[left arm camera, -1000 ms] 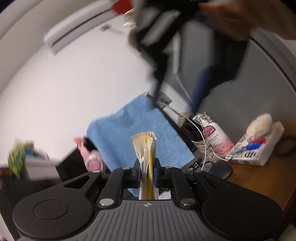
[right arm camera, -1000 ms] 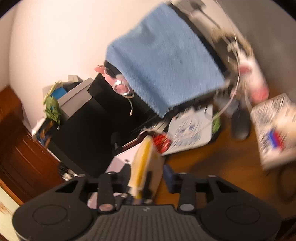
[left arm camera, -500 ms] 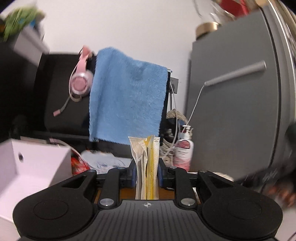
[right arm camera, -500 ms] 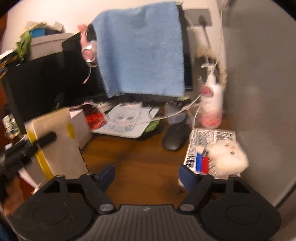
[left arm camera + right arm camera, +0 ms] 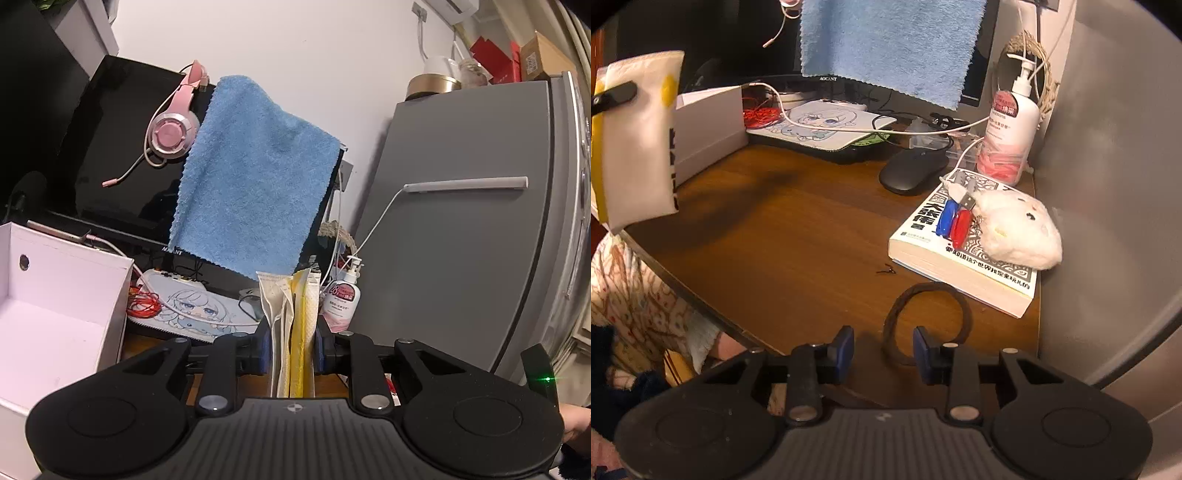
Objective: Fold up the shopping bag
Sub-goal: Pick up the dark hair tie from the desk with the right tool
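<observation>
Fingers of the left gripper (image 5: pixel 291 345) pinch the shopping bag (image 5: pixel 290 325), already folded into a flat packet, up above the desk's (image 5: pixel 783 236) left edge; the right gripper (image 5: pixel 882 349) hangs spread and empty. Folding looks nearly finished; setting it down likely remains.

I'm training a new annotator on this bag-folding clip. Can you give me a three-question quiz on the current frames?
1. True or false: the left gripper is shut on the folded bag.
2. What lies on the desk just ahead of the right gripper?
A. hair tie
B. mouse
C. book
3. Fill in: the plush toy rests on the ____.

Key:
1. True; the bag also shows at far left in the right wrist view.
2. A, the hair tie; the mouse is farther back.
3. book.
</observation>
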The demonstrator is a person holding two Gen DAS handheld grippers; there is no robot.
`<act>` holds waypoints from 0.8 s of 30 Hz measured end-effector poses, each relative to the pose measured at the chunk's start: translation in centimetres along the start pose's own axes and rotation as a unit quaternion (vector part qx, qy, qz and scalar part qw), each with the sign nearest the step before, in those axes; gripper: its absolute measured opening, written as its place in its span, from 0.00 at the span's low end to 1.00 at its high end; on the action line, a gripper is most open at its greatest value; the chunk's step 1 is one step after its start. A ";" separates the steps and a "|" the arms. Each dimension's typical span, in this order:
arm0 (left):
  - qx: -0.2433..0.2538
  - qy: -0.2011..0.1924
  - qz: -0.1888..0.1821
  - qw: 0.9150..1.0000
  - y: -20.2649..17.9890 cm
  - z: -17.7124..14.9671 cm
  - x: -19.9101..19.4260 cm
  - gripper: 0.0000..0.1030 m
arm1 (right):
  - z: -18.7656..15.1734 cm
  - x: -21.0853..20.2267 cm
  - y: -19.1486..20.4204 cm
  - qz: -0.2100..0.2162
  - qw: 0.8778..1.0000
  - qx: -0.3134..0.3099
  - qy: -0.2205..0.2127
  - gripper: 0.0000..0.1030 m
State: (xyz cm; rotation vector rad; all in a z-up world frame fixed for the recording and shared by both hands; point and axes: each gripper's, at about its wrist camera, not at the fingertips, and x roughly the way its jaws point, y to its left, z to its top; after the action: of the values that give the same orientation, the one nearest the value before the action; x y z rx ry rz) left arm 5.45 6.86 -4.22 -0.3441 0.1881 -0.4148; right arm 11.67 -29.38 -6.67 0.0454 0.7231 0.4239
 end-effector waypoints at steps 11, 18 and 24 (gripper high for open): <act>-0.003 0.001 -0.007 1.000 -0.1 0.2 -0.7 0.20 | -2.0 2.2 -1.5 0.080 0.997 0.019 0.005 0.02; 0.001 0.001 -0.002 1.000 -0.5 0.4 -1.3 0.20 | -2.3 6.9 -2.9 0.312 0.898 0.310 0.019 0.03; 0.001 0.015 0.000 1.000 -0.5 0.1 -1.0 0.20 | -3.8 10.0 -2.8 0.327 0.862 0.387 0.031 0.03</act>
State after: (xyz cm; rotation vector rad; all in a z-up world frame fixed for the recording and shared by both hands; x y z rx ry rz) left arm 4.41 6.90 -3.89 -0.3367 0.2172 -0.4198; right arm 16.87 -28.39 -16.38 1.0701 0.8980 0.7583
